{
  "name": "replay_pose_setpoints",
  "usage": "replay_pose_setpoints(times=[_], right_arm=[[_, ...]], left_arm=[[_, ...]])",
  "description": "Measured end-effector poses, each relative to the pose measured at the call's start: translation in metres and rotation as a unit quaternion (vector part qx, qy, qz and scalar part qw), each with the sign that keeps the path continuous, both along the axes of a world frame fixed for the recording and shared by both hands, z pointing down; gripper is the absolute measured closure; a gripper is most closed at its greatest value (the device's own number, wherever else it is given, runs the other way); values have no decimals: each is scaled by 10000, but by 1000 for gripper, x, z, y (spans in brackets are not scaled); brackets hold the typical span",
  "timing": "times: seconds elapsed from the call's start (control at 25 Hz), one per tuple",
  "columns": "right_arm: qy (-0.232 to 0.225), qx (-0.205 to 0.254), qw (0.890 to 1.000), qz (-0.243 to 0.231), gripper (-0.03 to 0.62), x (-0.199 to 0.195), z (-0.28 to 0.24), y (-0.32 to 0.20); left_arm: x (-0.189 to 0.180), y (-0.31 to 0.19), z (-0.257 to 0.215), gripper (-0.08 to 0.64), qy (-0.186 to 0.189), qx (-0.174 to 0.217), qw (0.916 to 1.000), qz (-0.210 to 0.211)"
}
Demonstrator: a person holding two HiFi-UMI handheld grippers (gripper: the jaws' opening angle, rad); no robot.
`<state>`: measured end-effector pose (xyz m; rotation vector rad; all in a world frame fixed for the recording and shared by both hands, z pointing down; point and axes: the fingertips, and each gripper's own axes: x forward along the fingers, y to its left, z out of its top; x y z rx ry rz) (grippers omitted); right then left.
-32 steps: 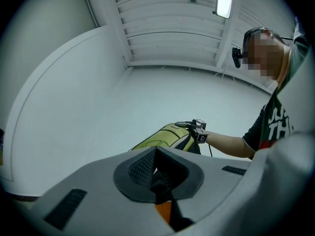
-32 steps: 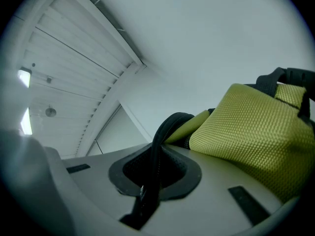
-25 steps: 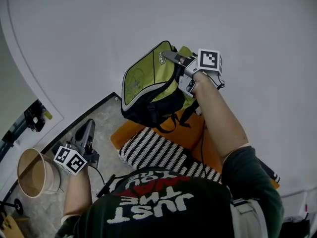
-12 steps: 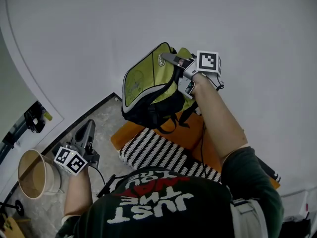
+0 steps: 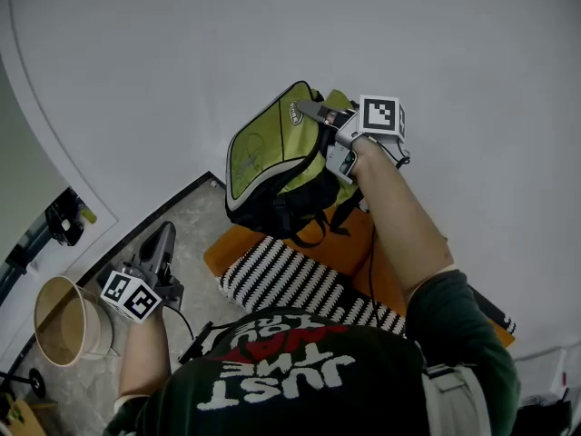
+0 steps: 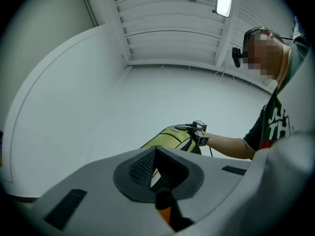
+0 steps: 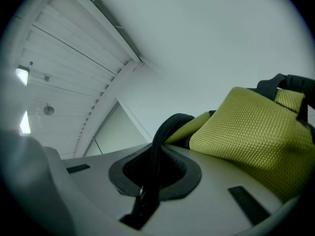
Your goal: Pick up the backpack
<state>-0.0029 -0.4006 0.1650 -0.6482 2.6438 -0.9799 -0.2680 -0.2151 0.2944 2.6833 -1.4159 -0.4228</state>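
A lime-green and black backpack [image 5: 272, 162] hangs in the air in front of the white wall, above the floor. My right gripper [image 5: 313, 109] holds it at the top, shut on its black carry handle [image 7: 160, 141], which runs between the pads. Green mesh fabric [image 7: 246, 127] fills the right side of the right gripper view. My left gripper [image 5: 163, 234] is low at the left, away from the bag, its jaws together with nothing in them. In the left gripper view, the backpack [image 6: 172, 136] and the right gripper [image 6: 189, 127] show beyond the left gripper [image 6: 156, 168].
Under the bag lie an orange mat [image 5: 354, 243] and a black-and-white striped cloth [image 5: 290, 280]. A round tan basket [image 5: 64, 321] stands on the stone floor at the lower left. A black object [image 5: 65, 214] sits at the wall's foot, left.
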Motion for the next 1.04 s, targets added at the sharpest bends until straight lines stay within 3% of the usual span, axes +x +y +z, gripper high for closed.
replay_pose_setpoints(times=[1.04], right_arm=[[103,-94,9999,41,546,-1,-1,1]], left_arm=[[2,2,-6,549,25,1,10000,34]])
